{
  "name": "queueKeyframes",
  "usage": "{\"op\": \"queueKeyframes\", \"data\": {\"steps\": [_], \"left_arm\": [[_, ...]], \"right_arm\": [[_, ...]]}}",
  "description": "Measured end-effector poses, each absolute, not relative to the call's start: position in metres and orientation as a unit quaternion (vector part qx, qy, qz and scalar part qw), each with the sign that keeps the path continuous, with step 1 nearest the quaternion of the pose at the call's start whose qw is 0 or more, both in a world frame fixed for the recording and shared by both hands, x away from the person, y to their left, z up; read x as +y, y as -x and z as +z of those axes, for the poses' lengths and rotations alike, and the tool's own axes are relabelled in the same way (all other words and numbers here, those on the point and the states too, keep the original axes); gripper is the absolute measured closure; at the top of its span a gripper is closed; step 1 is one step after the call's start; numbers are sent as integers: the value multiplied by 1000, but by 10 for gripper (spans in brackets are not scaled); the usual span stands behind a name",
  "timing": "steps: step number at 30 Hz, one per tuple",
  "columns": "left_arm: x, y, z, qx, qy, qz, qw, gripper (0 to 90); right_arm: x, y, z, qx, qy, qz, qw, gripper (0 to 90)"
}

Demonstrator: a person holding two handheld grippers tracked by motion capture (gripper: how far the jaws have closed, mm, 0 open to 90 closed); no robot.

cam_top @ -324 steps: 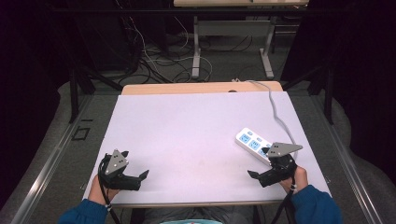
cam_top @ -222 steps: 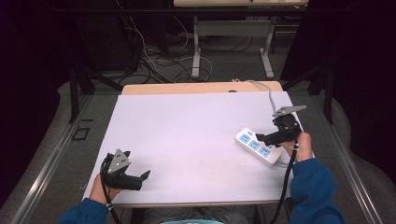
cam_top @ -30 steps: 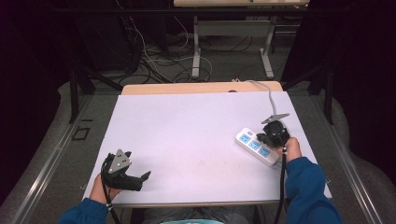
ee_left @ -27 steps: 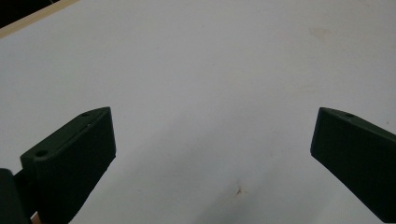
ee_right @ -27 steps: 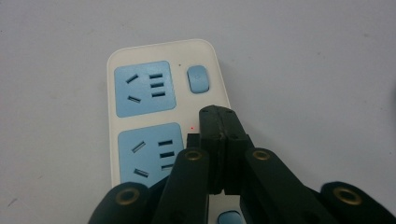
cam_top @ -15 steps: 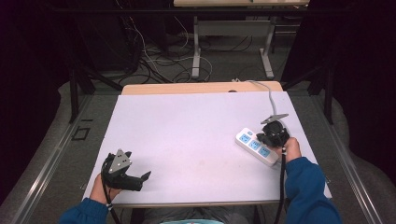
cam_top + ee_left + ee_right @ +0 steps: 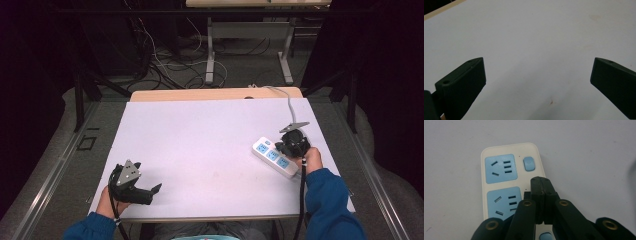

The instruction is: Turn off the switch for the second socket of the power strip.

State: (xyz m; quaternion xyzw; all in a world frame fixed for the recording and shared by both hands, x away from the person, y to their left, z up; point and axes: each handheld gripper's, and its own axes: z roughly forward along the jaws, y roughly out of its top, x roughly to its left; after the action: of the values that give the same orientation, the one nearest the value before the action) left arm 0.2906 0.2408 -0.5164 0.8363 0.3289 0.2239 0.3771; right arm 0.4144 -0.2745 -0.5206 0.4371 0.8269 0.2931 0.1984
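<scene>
A white power strip [image 7: 274, 158] with blue sockets lies on the right side of the white table [image 7: 210, 150]. My right gripper [image 7: 292, 143] hovers right over it, pointing down. In the right gripper view its jaws are pressed together, empty, with the tips [image 7: 540, 182] just above the strip [image 7: 499, 185], between two blue rocker switches [image 7: 529, 163]. My left gripper [image 7: 150, 190] rests near the front left edge of the table. Its jaws stand wide apart in the left gripper view [image 7: 537, 75], with bare table between them.
The strip's grey cable [image 7: 289, 102] runs off the far edge of the table. A wooden strip [image 7: 215, 94] borders the far side. Desk legs and tangled cables [image 7: 165, 65] lie on the floor beyond.
Over the older frames my right gripper moved from the front right corner up over the power strip. In the last second it has barely shifted. The left gripper stays put.
</scene>
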Motion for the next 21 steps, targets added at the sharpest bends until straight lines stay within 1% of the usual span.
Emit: {"op": "queueKeyframes", "data": {"steps": [9,21], "left_arm": [[240,-290,-517,329,-837,221,378,2],[240,-290,-517,328,-837,220,379,2]], "right_arm": [[-274,-414,-519,832,-429,290,200,900],[-271,-408,-504,816,-428,318,223,900]]}}
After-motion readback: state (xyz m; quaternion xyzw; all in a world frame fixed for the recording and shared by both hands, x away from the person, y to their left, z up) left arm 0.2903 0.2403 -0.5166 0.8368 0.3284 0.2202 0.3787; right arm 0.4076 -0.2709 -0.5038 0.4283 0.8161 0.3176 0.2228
